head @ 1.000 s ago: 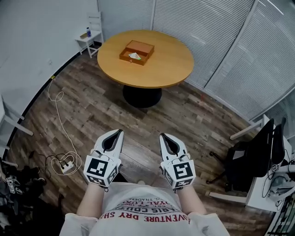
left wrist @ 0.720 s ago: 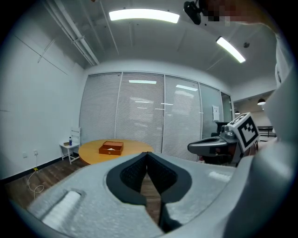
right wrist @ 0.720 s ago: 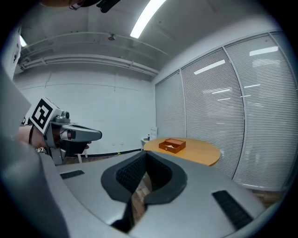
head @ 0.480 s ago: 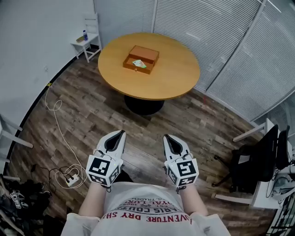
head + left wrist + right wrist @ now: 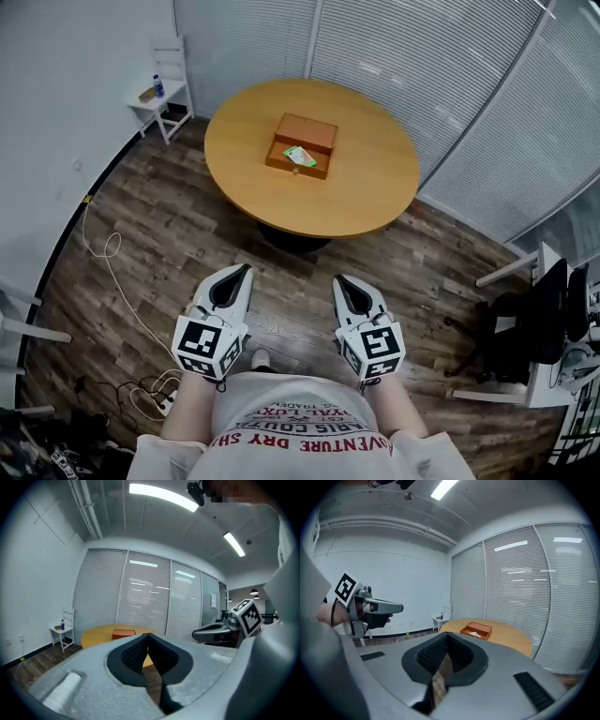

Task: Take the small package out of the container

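An open brown wooden box (image 5: 302,145) sits on the round wooden table (image 5: 375,187), far ahead of me. A small green and white package (image 5: 300,156) lies inside it. The box (image 5: 123,633) and the box (image 5: 476,629) also show small in the left and right gripper views. My left gripper (image 5: 245,267) and right gripper (image 5: 337,277) are held side by side near my chest, well short of the table. Both are shut with nothing between the jaws.
A small white chair (image 5: 159,94) with a bottle on it stands at the far left by the wall. White cables (image 5: 112,281) trail over the wood floor at left. A black office chair (image 5: 530,323) stands at right. Window blinds line the far wall.
The table and box have come nearer and lower in the head view as I walk toward them. The grippers keep the same pose, both shut.
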The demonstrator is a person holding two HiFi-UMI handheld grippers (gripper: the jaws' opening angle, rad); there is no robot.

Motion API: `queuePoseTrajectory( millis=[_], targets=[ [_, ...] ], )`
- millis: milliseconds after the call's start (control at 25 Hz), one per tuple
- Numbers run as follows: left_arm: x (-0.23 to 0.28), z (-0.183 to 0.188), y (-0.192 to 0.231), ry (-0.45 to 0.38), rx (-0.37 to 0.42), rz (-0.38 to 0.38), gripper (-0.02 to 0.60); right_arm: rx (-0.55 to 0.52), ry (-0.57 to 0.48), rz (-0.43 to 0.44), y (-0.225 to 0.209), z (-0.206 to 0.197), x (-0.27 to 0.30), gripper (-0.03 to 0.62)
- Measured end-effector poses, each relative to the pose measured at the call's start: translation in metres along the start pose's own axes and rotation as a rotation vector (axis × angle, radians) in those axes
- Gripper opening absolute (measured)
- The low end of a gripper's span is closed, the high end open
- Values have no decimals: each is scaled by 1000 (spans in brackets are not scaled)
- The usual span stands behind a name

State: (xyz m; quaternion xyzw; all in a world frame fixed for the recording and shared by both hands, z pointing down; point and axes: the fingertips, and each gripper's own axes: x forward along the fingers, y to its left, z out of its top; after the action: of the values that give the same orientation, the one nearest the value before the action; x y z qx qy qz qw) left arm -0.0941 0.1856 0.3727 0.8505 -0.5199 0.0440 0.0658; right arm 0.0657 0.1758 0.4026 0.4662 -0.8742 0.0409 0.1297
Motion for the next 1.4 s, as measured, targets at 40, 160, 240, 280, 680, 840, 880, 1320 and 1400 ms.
queuePoseTrajectory(
  millis=[40,160,240,280,680,840,880,1320,1400],
  targets=[
    [1,1,16,4,0,-1,11,-1,-1,-4,7,5,12,8],
    [5,3,54,19,-5,-17,11,-9,-1,-9,26,16,43,7],
    [10,3,74,29,-17,-27,9,-12,8,-11,34,20,60,8],
    [13,2,82,34,-23,-31,11,-11,17,-9,37,20,68,8],
    [75,-11,141,64,-37,-24,11,3,34,13,8,24,163,8],
    [121,-4,167,64,-27,-1,11,1,22,28,-23,34,210,8],
    [135,0,173,64,-25,2,9,5,21,29,-34,36,222,6],
    [301,44,227,71,-10,23,9,20,68,92,-152,58,348,8],
    [325,45,230,75,-14,4,11,33,88,97,-170,56,366,8]
  ],
)
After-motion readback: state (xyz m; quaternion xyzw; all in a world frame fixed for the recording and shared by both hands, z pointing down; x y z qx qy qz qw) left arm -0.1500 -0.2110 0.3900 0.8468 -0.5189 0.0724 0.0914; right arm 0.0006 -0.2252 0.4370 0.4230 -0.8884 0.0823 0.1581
